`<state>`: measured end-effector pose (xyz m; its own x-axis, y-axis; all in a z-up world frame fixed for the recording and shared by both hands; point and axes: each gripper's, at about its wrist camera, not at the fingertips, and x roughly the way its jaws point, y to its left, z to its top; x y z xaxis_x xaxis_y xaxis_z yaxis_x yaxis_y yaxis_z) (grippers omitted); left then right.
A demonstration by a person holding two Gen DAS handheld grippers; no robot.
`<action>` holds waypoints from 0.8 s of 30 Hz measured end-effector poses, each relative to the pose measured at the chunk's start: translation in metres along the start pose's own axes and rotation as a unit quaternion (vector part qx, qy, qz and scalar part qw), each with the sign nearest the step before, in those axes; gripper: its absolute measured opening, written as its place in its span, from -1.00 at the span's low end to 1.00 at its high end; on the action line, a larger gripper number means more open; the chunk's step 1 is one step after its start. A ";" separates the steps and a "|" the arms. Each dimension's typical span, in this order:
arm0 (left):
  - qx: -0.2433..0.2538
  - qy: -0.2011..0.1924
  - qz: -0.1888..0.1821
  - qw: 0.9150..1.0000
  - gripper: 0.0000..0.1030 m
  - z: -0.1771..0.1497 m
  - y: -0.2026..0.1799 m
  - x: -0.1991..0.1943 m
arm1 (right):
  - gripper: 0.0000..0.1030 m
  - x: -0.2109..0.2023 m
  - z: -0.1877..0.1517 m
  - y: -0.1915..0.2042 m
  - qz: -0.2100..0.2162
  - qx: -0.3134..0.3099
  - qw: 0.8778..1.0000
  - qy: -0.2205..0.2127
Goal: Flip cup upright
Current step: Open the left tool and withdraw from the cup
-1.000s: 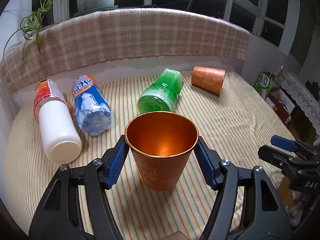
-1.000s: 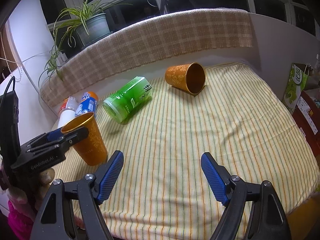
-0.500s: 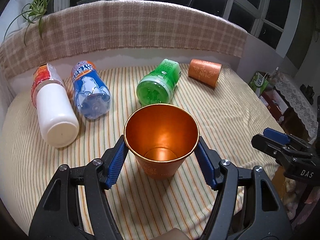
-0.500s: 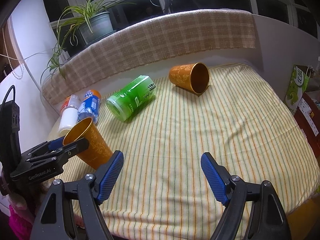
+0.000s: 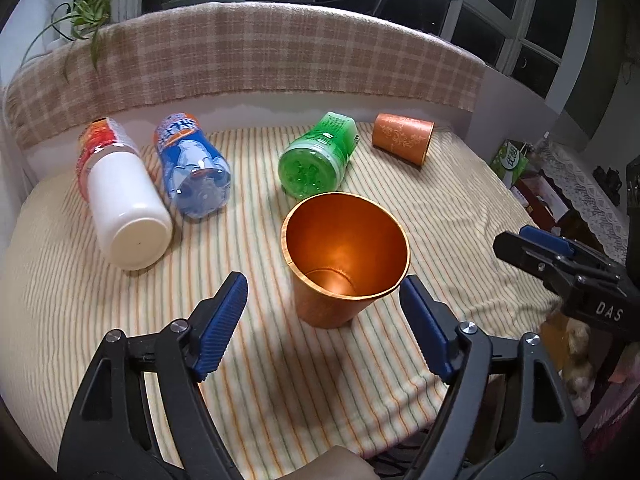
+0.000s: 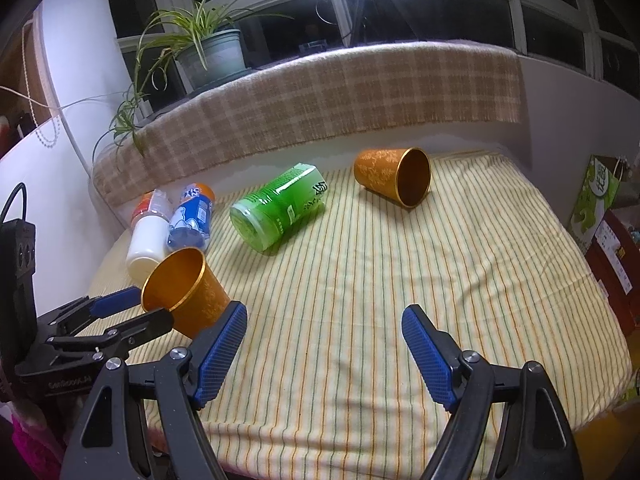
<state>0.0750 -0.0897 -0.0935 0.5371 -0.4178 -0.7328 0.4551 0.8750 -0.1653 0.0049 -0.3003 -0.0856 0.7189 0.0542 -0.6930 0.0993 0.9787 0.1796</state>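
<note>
An orange metal cup [image 5: 340, 268] stands upright, mouth up, on the striped cloth [image 5: 256, 360] near its front edge. My left gripper [image 5: 323, 318] is open, its blue pads wide apart on either side of the cup and free of it. The cup also shows at the left of the right wrist view [image 6: 186, 290], beside the left gripper [image 6: 136, 312]. A second orange cup [image 6: 394, 180] lies on its side at the far right, mouth facing right; it shows in the left wrist view too [image 5: 402, 142]. My right gripper [image 6: 324, 354] is open and empty over the cloth's front.
A green bottle [image 5: 318, 158], a blue-labelled bottle [image 5: 192, 170] and a white bottle [image 5: 120, 200] lie on their sides at the back. A checked blanket [image 5: 248, 64] covers the ledge behind, with a potted plant [image 6: 208, 56]. Boxes [image 6: 600, 188] stand off the right edge.
My left gripper has opened and let go of the cup, which now stands on the cloth. The gripper has drawn back and up a little. The right gripper has barely moved.
</note>
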 end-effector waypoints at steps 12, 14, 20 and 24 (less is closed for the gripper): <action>-0.025 -0.122 0.083 0.989 0.80 -0.010 0.006 -0.073 | 0.68 -0.018 0.005 0.019 -0.013 -0.038 0.998 -0.047; -0.024 -0.153 0.099 0.983 0.80 -0.012 0.004 -0.087 | 0.68 -0.022 0.005 0.023 -0.016 -0.046 0.997 -0.058; -0.007 -0.204 0.141 0.969 0.81 -0.013 -0.006 -0.111 | 0.93 -0.036 0.005 0.034 -0.028 -0.065 0.993 -0.097; -0.016 -0.219 0.151 0.964 1.00 -0.016 -0.006 -0.116 | 0.99 -0.042 0.004 0.040 -0.039 -0.078 0.989 -0.116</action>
<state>-0.0015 -0.0429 -0.0174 0.8929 -0.1996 -0.4036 0.2120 0.9772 -0.0141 -0.0186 -0.2637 -0.0468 0.8534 -0.0516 -0.5187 0.0666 0.9977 0.0104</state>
